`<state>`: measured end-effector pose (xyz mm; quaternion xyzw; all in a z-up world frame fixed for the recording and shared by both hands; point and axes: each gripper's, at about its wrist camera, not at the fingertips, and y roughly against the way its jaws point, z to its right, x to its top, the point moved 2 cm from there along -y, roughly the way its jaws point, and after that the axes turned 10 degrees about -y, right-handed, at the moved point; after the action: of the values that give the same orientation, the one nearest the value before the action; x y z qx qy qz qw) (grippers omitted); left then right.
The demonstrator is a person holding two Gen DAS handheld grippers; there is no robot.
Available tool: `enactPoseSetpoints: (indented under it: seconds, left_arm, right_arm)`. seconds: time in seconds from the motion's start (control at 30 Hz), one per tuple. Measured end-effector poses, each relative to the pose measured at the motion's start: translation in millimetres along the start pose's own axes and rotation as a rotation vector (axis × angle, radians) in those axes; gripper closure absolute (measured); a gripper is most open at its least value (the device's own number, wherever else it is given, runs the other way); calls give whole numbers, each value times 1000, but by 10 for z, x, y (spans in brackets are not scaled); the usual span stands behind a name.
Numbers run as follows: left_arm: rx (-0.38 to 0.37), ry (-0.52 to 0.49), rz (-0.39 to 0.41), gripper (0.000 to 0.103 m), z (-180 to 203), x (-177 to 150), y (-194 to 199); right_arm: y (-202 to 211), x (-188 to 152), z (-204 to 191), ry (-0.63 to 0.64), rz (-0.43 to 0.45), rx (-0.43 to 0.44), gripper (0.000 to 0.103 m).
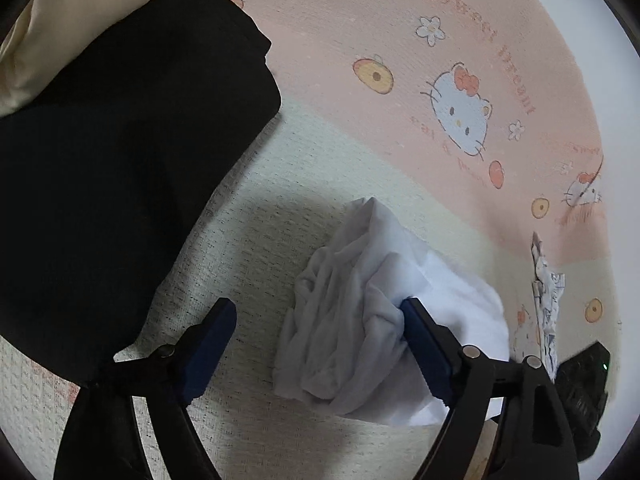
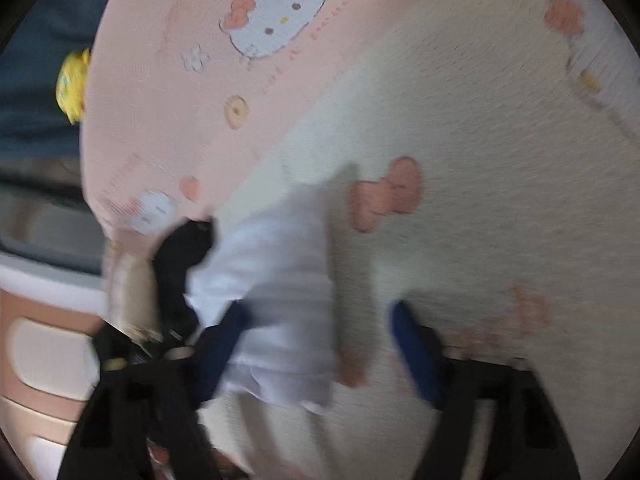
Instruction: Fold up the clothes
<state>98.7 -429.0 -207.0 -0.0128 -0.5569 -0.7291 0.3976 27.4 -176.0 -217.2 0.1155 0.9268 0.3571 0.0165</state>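
Observation:
A crumpled white garment (image 1: 360, 304) lies on the Hello Kitty bed sheet (image 1: 400, 92). My left gripper (image 1: 320, 320) is open over it, with its right blue fingertip (image 1: 416, 320) touching the cloth and its left finger on bare sheet. In the blurred right wrist view the same white garment (image 2: 276, 280) lies between the fingers of my right gripper (image 2: 320, 320), which is open. A folded black garment (image 1: 120, 152) lies to the left in the left wrist view.
A cream pillow (image 1: 48, 40) sits behind the black garment. A patterned cloth (image 1: 546, 300) and the other gripper's black body (image 1: 580, 392) are at the right. The other gripper also shows in the right wrist view (image 2: 180, 264). The bed edge and a yellow object (image 2: 72, 84) are at the left.

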Motion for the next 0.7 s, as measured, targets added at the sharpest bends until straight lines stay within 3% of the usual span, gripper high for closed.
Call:
enactPoseSetpoints:
  seconds: [0.1,0.2,0.33,0.47,0.57,0.7]
  left_arm:
    - [-25,16,-5,20,-19,12,-1]
    - [-110,95,-25,20,-64,28,65]
    - [-255,96,57,20,49,95,382]
    - [-165,-86,71,20,298,82,554]
    - [-54,-241,52,23,483,-23,551]
    - [3,-346,21,45,608,-110,479]
  right_arm:
    - [30,-67,-18,25,-8,-10,40]
    - [-16,-80,-14,1,-30,20,40]
    - [166,-164,-209,131,51,-88,40]
    - [290,-349,-452,352,87,-191,40]
    - [283,-474,-446,428,91,-259,40]
    - [194,-575,-415,501,84,-344,40]
